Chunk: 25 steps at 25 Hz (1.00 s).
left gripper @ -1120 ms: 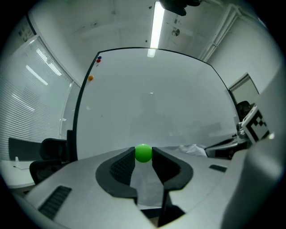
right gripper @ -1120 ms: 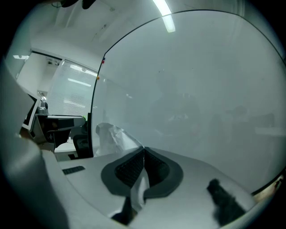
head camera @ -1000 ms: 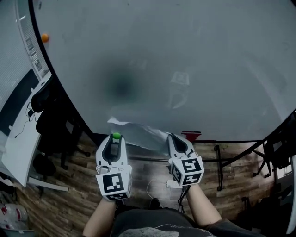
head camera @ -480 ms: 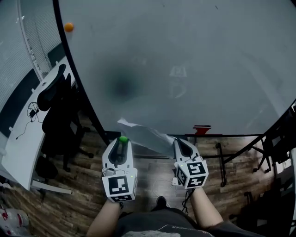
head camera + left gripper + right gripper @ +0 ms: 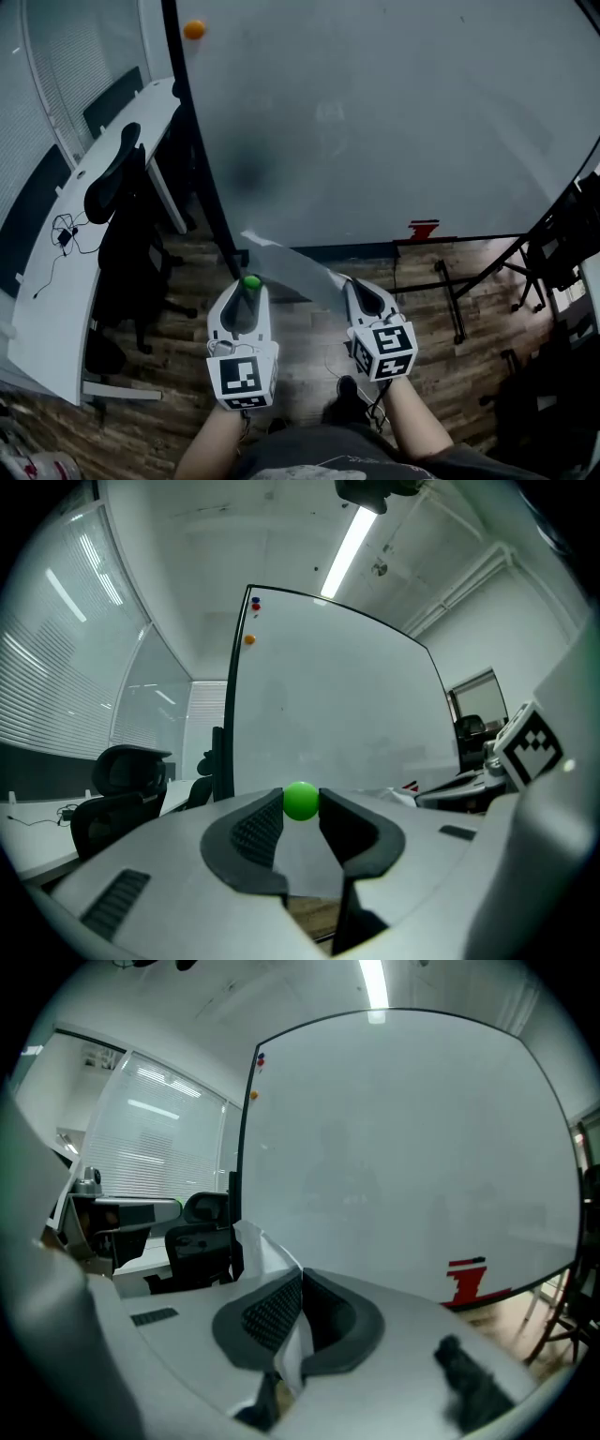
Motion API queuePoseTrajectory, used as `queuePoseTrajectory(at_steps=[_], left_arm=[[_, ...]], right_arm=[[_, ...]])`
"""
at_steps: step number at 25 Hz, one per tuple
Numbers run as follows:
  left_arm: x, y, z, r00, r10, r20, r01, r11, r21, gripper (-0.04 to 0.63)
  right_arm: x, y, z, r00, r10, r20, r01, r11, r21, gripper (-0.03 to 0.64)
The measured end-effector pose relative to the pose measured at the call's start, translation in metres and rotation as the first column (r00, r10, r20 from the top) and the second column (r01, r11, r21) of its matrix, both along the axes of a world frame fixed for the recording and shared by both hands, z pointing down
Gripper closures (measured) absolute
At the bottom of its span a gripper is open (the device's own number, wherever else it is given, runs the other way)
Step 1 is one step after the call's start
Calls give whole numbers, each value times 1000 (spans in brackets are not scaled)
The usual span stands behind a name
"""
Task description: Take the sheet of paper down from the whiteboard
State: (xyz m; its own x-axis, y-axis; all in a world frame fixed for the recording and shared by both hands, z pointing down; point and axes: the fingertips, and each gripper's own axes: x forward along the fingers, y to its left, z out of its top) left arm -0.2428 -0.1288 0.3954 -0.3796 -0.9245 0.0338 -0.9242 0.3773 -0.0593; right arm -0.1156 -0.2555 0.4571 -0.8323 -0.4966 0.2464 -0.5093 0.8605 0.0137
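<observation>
Sheet off the board, pinched in the right claw

The right gripper is seen clamped on the sheet of paper, whose crumpled edge is nipped between the ribbed pads. A green ball (probably the magnet that pinned the sheet) is squeezed at the tips of the left gripper. The sheet is held out in the air between the two claws, low and clear of the whiteboard, where only an orange dot is left up top. The take-down is judged as good as done. What is called for next is a steady grip while the limp sheet is brought somewhere to rest. Whether the sheet is also touched by the left jaws cannot be settled, and its far corner is lost against the floor.
</observation>
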Motion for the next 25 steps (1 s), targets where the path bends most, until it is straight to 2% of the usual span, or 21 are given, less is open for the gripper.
queuePoseTrajectory(at_steps=[8, 13, 19, 25], left_arm=[[7, 39, 21, 987, 155, -41, -156, 988, -11, 469], [37, 42, 25, 967, 249, -61, -249, 968, -4, 469], [81, 46, 30, 955, 291, -57, -292, 956, -14, 469], [139, 73, 36, 952, 304, -44, -306, 950, -55, 469]], right_arm=[[43, 69, 26, 986, 159, -54, -161, 986, -35, 595], [90, 95, 30, 965, 246, -89, -250, 968, -37, 595], [140, 107, 32, 948, 303, -96, -306, 952, -22, 595], [188, 134, 36, 950, 303, -78, -307, 951, -42, 595]])
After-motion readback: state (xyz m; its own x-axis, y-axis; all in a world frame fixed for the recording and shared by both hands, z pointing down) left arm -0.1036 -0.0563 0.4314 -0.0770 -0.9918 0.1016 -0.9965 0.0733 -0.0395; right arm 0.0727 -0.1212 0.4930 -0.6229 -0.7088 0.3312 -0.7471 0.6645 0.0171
